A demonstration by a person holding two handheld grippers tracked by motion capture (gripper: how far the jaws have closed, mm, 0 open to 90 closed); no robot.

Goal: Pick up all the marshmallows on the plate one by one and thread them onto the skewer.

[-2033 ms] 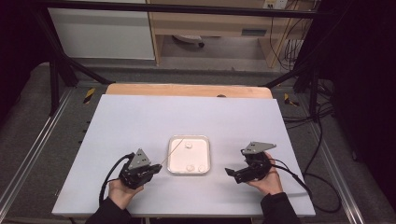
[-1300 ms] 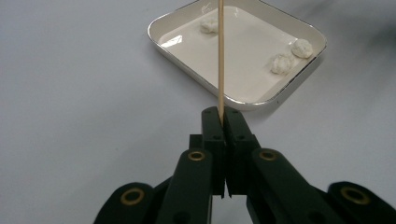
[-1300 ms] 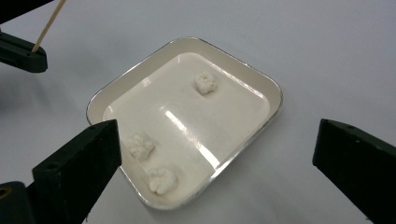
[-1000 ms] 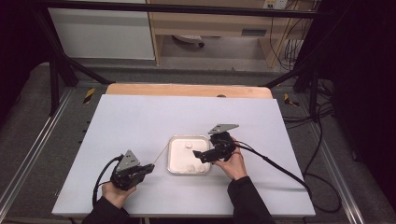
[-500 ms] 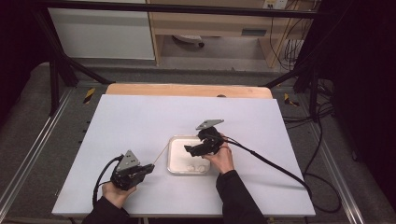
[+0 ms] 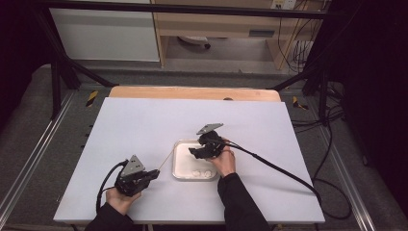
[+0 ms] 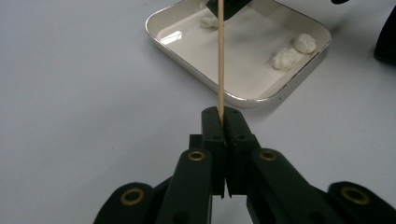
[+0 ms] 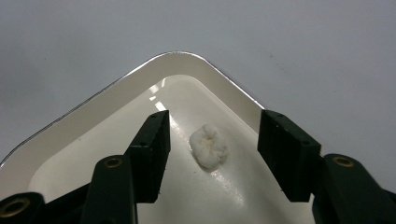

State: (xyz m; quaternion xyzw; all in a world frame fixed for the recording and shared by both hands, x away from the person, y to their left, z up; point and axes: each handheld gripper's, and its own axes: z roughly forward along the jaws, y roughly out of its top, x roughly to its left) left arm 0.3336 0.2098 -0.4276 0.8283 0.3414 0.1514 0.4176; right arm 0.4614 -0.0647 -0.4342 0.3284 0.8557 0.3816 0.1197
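A white square tray [image 6: 179, 168] lies in the middle of the table. In it are white doughy lumps: two [image 6: 201, 172] near its front edge and one [image 8: 208, 145] in a far corner. My right gripper [image 6: 194, 151] hangs over the tray. In the right gripper view its jaws stand on either side of that far lump without touching it, and they have just been closing. My left gripper [image 6: 153, 173] rests on the table left of the tray, shut on a thin wooden skewer [image 7: 220, 56] that points over the tray [image 7: 187, 60].
The white table top [image 6: 144, 125] has bare room all around the tray. A wooden strip [image 6: 192, 92] runs along its far edge. The right gripper's cable [image 6: 274, 166] trails off to the right. Metal rails flank the table.
My right gripper has come from the tray's right side to over the tray, going left and down. Its jaws now flank a lump. The left gripper has stayed in place.
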